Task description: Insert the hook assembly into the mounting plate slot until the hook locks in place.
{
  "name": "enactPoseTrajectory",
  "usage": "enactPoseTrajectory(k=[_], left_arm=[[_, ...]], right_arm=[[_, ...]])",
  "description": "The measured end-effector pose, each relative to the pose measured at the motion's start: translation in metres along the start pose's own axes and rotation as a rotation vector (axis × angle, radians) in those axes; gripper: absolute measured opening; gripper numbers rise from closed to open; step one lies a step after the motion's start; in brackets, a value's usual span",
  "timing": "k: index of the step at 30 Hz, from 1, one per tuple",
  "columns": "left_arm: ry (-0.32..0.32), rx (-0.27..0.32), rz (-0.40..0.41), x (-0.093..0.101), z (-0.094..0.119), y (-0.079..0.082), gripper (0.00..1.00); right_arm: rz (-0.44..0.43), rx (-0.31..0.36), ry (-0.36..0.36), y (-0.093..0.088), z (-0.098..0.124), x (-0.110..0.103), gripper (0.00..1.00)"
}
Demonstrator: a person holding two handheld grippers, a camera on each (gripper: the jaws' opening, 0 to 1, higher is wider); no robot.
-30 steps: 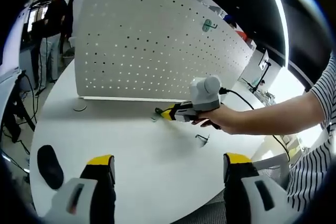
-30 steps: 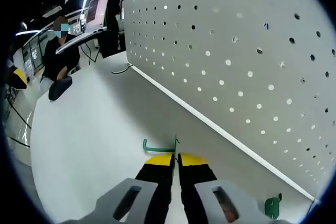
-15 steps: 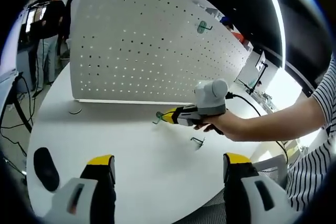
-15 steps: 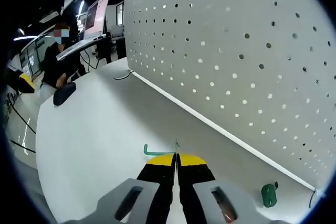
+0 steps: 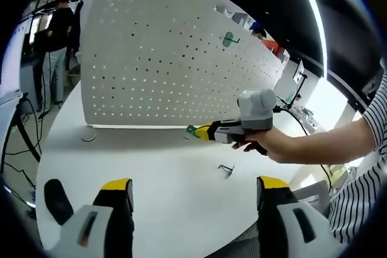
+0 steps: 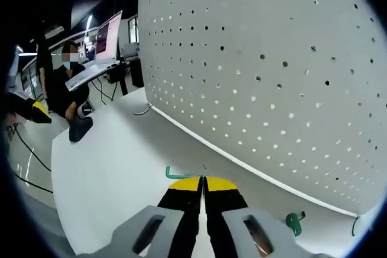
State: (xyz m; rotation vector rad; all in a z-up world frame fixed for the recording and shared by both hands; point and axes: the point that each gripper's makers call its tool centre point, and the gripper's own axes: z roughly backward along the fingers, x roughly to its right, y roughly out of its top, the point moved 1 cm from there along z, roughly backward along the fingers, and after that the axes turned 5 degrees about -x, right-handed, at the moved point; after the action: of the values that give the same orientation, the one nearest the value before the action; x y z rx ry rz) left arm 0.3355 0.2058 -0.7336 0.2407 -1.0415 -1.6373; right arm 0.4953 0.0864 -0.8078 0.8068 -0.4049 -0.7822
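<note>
A white perforated mounting plate (image 5: 163, 58) stands upright on the round white table (image 5: 163, 197). One green hook (image 5: 228, 40) hangs high on it. My right gripper (image 5: 201, 131), held in a hand, is shut on a green hook assembly (image 5: 190, 130) just above the table near the plate's lower edge. In the right gripper view the jaws (image 6: 202, 180) are closed on that hook (image 6: 176, 174), its bent arm sticking out to the left, with the plate (image 6: 272, 77) right ahead. My left gripper (image 5: 193, 188) hangs back, open and holding nothing.
A spare hook (image 5: 227, 168) lies on the table under the hand; another green hook (image 6: 294, 222) lies near the plate's foot. A black mouse (image 5: 54, 194) sits at the table's left edge. A seated person (image 6: 63, 86) and a laptop (image 6: 106, 34) are at the far left.
The right gripper has carried the hook up off the table and closer to the plate's lower edge. The left gripper has stayed open and has tilted slightly.
</note>
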Motion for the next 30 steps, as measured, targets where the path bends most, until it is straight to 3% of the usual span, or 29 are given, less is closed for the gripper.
enactPoseTrajectory(k=[9, 16, 23, 30], left_arm=[[-0.010, 0.031, 0.034, 0.008, 0.002, 0.013, 0.86], [-0.077, 0.061, 0.124, 0.027, -0.006, 0.031, 0.86], [-0.127, 0.058, 0.136, 0.051, -0.024, 0.043, 0.85], [-0.175, 0.000, 0.178, 0.072, -0.044, 0.038, 0.81]], right_arm=[[-0.061, 0.101, -0.010, 0.020, 0.046, 0.005, 0.00], [-0.144, 0.199, -0.002, 0.030, 0.087, 0.001, 0.00], [-0.196, 0.255, 0.000, 0.023, 0.118, -0.006, 0.00], [-0.263, 0.283, 0.019, 0.010, 0.144, -0.015, 0.00]])
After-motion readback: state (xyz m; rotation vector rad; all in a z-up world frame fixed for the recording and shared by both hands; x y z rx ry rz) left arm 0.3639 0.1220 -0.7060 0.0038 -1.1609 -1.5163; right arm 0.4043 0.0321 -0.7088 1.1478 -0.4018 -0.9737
